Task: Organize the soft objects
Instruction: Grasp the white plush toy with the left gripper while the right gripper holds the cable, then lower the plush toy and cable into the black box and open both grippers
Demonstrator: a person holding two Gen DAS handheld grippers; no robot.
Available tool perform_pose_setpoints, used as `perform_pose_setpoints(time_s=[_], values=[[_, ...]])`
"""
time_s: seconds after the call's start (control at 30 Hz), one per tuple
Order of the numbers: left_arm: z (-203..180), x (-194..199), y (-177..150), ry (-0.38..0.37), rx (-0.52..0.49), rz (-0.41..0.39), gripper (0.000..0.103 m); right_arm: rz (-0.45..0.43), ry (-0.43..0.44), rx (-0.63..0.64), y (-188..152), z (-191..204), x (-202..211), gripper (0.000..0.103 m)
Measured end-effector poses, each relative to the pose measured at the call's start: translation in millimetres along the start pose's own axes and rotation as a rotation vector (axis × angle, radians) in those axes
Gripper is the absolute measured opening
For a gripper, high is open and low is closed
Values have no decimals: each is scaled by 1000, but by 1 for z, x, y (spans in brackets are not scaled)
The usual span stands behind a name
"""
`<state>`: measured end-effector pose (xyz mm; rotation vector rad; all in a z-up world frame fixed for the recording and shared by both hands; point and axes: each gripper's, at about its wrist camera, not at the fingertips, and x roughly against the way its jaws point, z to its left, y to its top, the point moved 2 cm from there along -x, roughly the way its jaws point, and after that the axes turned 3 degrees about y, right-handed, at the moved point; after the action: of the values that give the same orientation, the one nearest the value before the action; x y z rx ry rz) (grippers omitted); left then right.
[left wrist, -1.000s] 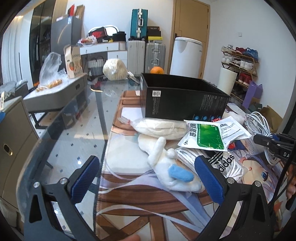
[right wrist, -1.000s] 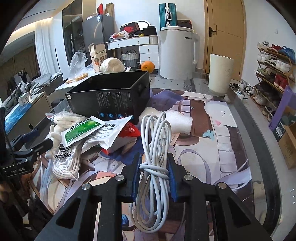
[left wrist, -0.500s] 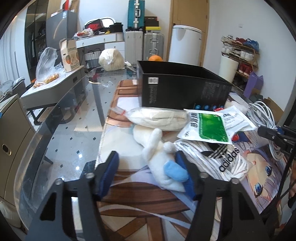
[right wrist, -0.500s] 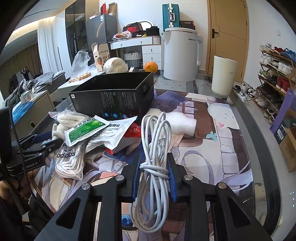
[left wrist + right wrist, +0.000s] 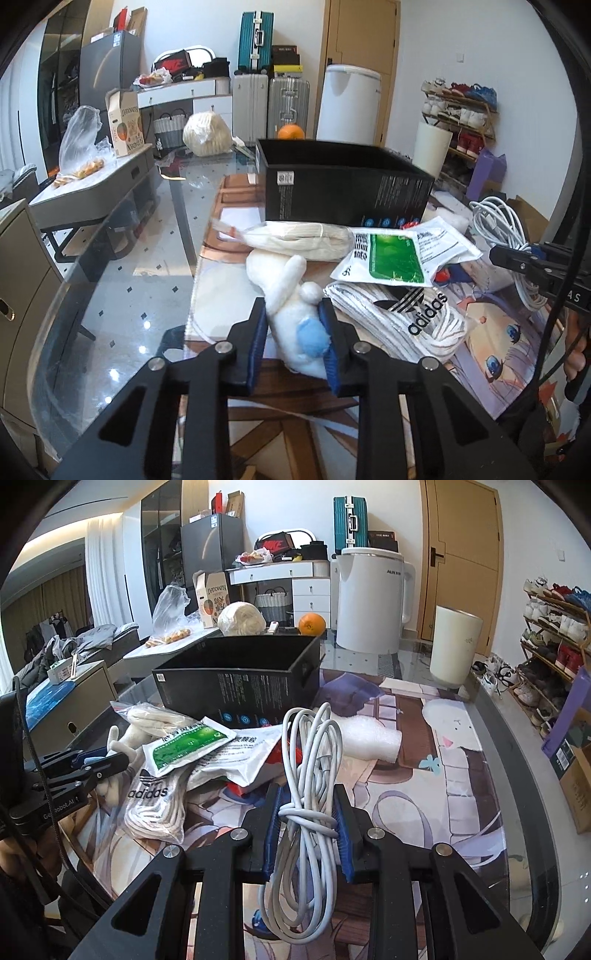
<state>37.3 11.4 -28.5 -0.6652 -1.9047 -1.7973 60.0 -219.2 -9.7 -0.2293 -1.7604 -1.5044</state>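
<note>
My left gripper [image 5: 293,314] is shut on a white plush toy [image 5: 295,295] with a blue patch, lying on the printed mat [image 5: 498,350]. My right gripper [image 5: 308,797] is shut on a coiled white cable [image 5: 310,775] and holds it above the mat. An open black box [image 5: 343,184] stands behind a pile of soft packets: bagged white gloves [image 5: 299,242], a green-label pouch [image 5: 395,258] and an adidas bag of white socks [image 5: 399,314]. The box [image 5: 240,686], the pile [image 5: 192,749] and the left gripper [image 5: 107,764] also show in the right wrist view.
A roll of white foam wrap [image 5: 369,738] lies right of the box. An orange [image 5: 312,624] and a white kettle [image 5: 373,602] stand behind it. The glass table edge [image 5: 74,295] runs along the left. A white cylinder [image 5: 456,646] stands at far right.
My left gripper has moved forward and closed its fingers on the plush toy. The right gripper still holds the cable and has barely moved.
</note>
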Motion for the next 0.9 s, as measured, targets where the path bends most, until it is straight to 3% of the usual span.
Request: perform_pose_setpoints(time_s=[0.37,0.9], values=[[13,28,8,29,25,-75,25,-31,11,23,6,9,12,26],[15,55,26,0,32,-162,25,-78,34,92,33,29,25,26]])
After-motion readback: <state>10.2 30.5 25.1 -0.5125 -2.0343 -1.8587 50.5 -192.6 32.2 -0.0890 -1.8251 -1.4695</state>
